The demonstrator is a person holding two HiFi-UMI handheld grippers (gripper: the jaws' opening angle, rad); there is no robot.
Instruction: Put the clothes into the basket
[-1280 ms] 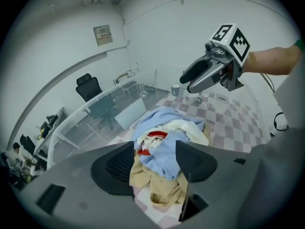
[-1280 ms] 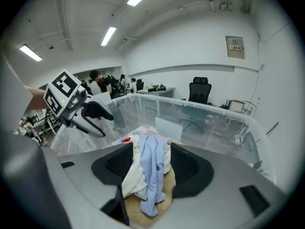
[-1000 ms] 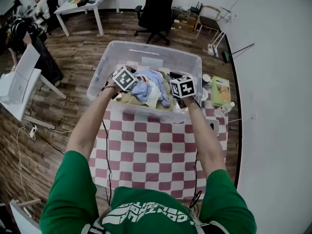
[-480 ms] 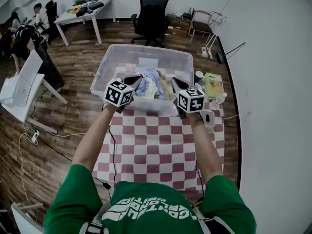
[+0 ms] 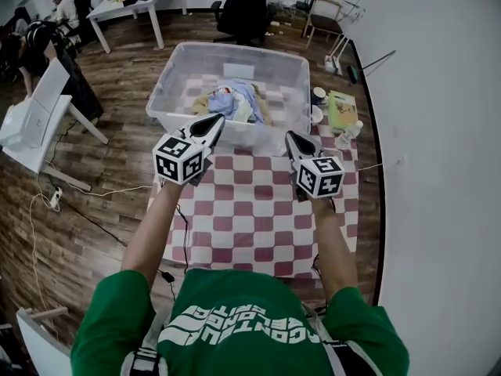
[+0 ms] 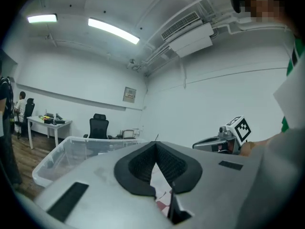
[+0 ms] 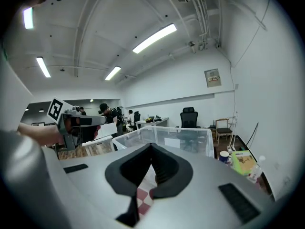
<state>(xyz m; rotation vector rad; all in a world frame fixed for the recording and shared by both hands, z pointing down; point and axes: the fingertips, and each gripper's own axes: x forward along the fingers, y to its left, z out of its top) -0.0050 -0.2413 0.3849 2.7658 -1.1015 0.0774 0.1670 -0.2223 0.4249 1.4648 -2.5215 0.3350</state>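
Note:
The clear plastic basket (image 5: 307, 84) stands at the far end of the checked tablecloth (image 5: 250, 210). A heap of clothes (image 5: 235, 100), pale blue, white and tan, lies inside it. My left gripper (image 5: 218, 119) hovers over the cloth just short of the basket's near wall, shut and empty. To its right my right gripper (image 5: 288, 135) is also shut with nothing in it. In the left gripper view the shut jaws (image 6: 155, 145) point past the basket (image 6: 71, 149). The right gripper view shows its shut jaws (image 7: 151, 146) aimed at the basket (image 7: 181, 137).
A green book (image 5: 341, 110), two cups (image 5: 318, 95) and a bottle (image 5: 350, 135) sit at the table's right edge. A black office chair (image 5: 244, 6) stands behind the basket. A white desk (image 5: 31, 131) and people are at the left; cables (image 5: 86, 210) trail on the floor.
Both grippers have drawn back from over the clothes in the basket toward me and risen above the checked cloth. The clothes stay in the basket.

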